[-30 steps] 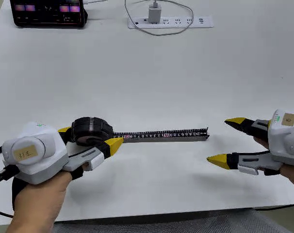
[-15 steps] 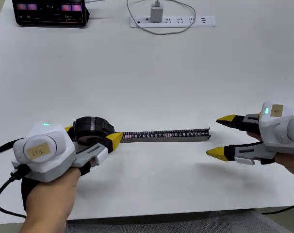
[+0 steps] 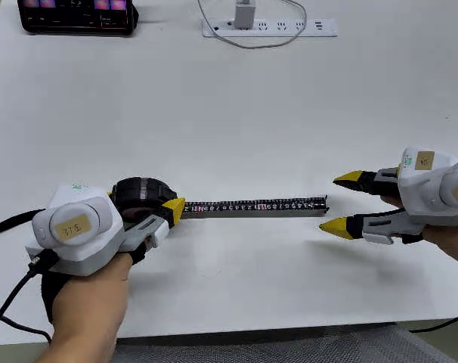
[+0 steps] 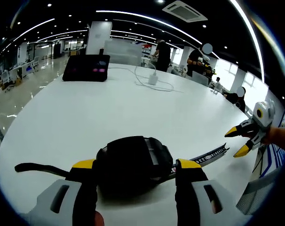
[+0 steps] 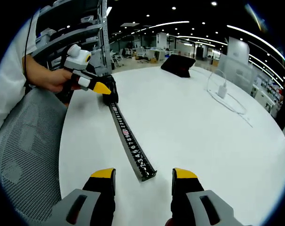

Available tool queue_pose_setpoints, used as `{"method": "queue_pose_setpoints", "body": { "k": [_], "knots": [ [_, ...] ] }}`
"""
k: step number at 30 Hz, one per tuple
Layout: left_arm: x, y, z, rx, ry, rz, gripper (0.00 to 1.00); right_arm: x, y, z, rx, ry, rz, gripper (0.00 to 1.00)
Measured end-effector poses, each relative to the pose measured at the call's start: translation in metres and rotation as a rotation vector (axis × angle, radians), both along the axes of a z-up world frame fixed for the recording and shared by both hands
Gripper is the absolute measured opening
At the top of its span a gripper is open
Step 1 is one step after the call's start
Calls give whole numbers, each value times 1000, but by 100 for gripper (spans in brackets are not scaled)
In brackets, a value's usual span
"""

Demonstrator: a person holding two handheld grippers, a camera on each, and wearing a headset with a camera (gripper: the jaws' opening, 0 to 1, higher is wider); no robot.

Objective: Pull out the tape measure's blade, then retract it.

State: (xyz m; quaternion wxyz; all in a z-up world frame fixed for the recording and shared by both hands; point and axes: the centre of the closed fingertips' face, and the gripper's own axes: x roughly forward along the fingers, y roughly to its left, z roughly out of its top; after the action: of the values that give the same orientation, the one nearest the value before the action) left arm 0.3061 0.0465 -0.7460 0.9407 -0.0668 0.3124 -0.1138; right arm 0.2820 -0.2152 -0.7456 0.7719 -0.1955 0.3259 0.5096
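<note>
A black tape measure case [image 3: 142, 200] sits on the white table, gripped between the yellow-tipped jaws of my left gripper [image 3: 146, 206]. The same case [image 4: 133, 162] sits between that gripper's fingertips [image 4: 188, 164] in the left gripper view. Its blade [image 3: 255, 206] lies pulled out flat toward the right, with printed numbers facing up. My right gripper [image 3: 341, 203] stands open just past the blade's end hook [image 3: 323, 205], one jaw on each side of the blade's line, not touching it. The right gripper view shows the blade tip [image 5: 146, 173] between its open jaws [image 5: 143, 175].
A white power strip [image 3: 270, 28] with a plugged charger and looped cable lies at the table's far edge, beside a dark tablet [image 3: 76, 15]. A black strap [image 3: 10, 221] trails from the case at left. A mesh chair [image 5: 25, 155] stands by the near edge.
My right gripper has moved left toward the blade's end and narrowed its opening somewhat. The left gripper keeps hold of the case. The blade length looks unchanged.
</note>
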Motion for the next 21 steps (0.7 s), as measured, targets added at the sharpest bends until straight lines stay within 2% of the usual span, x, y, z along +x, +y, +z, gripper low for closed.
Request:
{"method": "queue_pose_setpoints", "body": {
  "k": [6, 21],
  "knots": [
    [1, 2, -1, -15, 2, 18, 61, 0, 1, -4, -12, 5, 22, 44],
    [1, 2, -2, -19, 4, 15, 60, 4, 7, -10, -50, 10, 107, 35]
  ]
}}
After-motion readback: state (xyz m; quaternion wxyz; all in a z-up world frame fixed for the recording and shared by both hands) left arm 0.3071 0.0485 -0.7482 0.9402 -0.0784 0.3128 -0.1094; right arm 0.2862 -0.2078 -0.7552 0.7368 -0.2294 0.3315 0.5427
